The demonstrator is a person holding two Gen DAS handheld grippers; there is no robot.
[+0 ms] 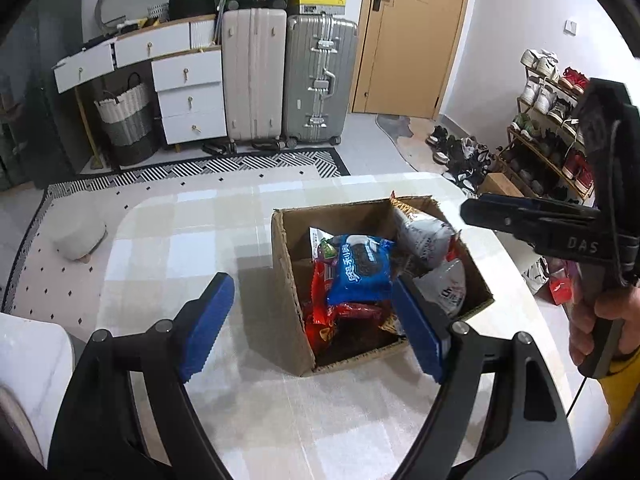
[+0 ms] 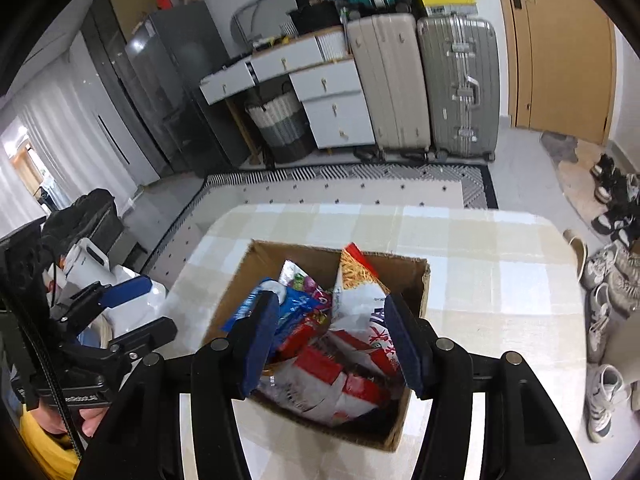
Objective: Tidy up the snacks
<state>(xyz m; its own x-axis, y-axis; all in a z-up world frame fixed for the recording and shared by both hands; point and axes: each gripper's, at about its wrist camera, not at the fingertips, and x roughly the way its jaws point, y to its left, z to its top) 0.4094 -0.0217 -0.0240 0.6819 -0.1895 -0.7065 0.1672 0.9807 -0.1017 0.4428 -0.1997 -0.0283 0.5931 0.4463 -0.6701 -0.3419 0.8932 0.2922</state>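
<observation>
Left gripper (image 1: 316, 320): hanging over the table in the lower middle of the left wrist view, blue pads spread wide, gripping nothing; the left pad is sitting over bare tablecloth, the right pad over the near corner of the box
Right gripper (image 2: 336, 344): hovering above the box in the lower middle of the right wrist view, pads parted and empty, snack packets showing in the gap between them; in the left wrist view it is showing at the right edge as a black frame
Hand (image 1: 592, 332): gripping the right gripper's handle at the lower right edge, a yellow sleeve just below it
Cardboard box (image 1: 288, 280): sitting open on the table, centre of the frame, holding the snacks
Blue cookie packet (image 1: 362, 266): lying on top in the box, leaning over red wrappers (image 1: 320, 312)
White snack bags (image 1: 424, 240): standing along the far right side of the box
Table (image 1: 192, 240): wearing a pale checked cloth, bare around the box
Suitcases (image 1: 288, 76): standing side by side against the far wall, upper middle
Door (image 1: 408, 36): standing closed, upper right
Shoe rack (image 1: 548, 128): filling the right edge
</observation>
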